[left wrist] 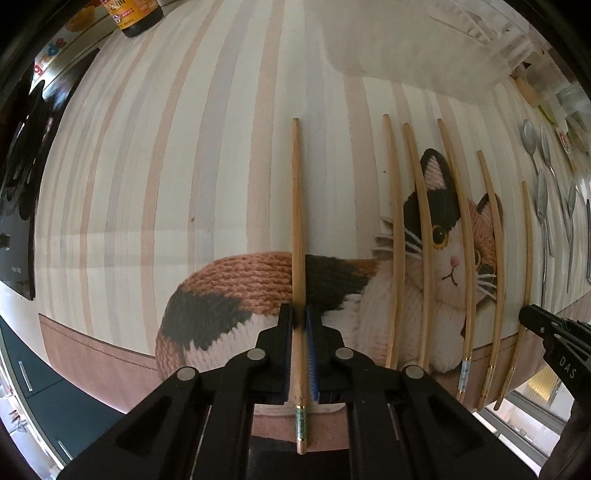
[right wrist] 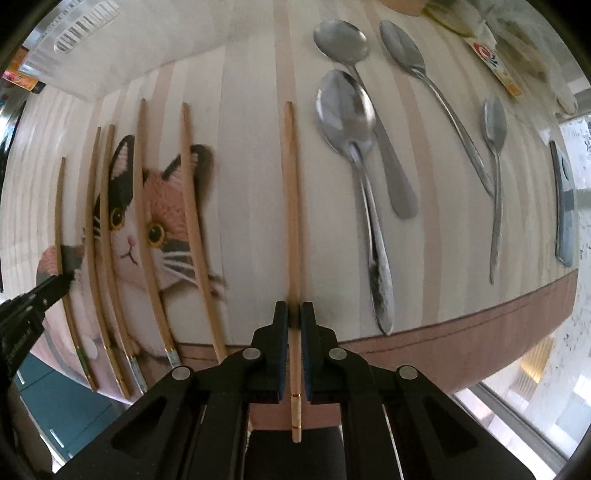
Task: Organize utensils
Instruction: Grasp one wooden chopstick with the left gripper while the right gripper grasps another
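Note:
My left gripper (left wrist: pixel 299 319) is shut on a bamboo chopstick (left wrist: pixel 296 206) that points away over the cat-print mat (left wrist: pixel 166 177). Several more chopsticks (left wrist: pixel 424 229) lie side by side to its right, across the cat's face. My right gripper (right wrist: pixel 294 314) is shut on another bamboo chopstick (right wrist: pixel 290 192), also pointing away. In the right wrist view the row of chopsticks (right wrist: pixel 147 229) lies to its left and several steel spoons (right wrist: pixel 351 122) to its right. The spoons also show at the far right of the left wrist view (left wrist: pixel 543 199).
A clear plastic container (left wrist: pixel 417 40) stands at the back of the mat, also seen in the right wrist view (right wrist: pixel 85 40). A dark bottle (left wrist: pixel 135 16) stands at the back left. Packets (right wrist: pixel 495 55) lie at the back right. The mat's pink front edge (right wrist: pixel 461 347) overhangs the table.

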Tool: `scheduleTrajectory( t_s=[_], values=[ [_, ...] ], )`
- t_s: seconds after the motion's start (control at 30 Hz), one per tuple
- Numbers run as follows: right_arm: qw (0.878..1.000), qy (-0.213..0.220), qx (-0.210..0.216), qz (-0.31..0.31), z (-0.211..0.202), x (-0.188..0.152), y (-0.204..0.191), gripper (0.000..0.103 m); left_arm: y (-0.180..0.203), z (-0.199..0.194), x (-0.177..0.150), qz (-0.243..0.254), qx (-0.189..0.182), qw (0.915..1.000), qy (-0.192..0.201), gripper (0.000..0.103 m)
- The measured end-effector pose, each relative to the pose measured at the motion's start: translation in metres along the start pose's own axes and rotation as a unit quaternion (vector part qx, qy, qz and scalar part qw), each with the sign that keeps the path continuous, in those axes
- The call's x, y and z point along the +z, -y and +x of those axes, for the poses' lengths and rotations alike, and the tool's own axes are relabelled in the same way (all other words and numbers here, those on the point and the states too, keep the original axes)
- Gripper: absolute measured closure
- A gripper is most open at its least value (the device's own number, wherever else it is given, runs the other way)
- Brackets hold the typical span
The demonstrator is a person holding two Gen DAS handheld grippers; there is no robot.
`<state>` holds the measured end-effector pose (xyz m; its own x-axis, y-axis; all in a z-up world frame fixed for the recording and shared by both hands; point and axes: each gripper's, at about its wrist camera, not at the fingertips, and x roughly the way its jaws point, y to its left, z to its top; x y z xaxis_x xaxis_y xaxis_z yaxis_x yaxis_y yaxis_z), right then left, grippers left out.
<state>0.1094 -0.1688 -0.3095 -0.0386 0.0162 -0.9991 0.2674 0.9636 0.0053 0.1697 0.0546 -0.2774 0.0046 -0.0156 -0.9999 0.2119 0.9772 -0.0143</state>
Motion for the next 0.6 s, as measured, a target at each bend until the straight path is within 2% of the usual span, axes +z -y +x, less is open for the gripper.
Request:
scheduleTrajectory(
  t_s=[0.1, 0.27, 0.33, 0.6],
  values=[
    [1.0, -0.007, -0.003, 0.002, 0.002, -0.019, 0.005, 0.096, 0.001, 0.006, -0.005, 0.002, -0.002, 1.0, -0.002, 0.098],
    [1.0, -0.013, -0.005, 0.003, 0.001, -0.02, 0.008, 0.095, 0.0, 0.005, 0.002, 0.006, 0.001, 1.0, -0.004, 0.097],
    [1.0, -0.015, -0.006, 0.004, 0.001, 0.004, 0.0, 0.095, 0.0, 0.005, 0.002, 0.005, 0.002, 1.0, -0.004, 0.096],
    [1.0, -0.022, -0.01, 0.0, 0.001, 0.004, -0.003, 0.095, 0.011, 0.008, 0.023, 0.007, 0.005, 1.0, -0.002, 0.096]
  ],
)
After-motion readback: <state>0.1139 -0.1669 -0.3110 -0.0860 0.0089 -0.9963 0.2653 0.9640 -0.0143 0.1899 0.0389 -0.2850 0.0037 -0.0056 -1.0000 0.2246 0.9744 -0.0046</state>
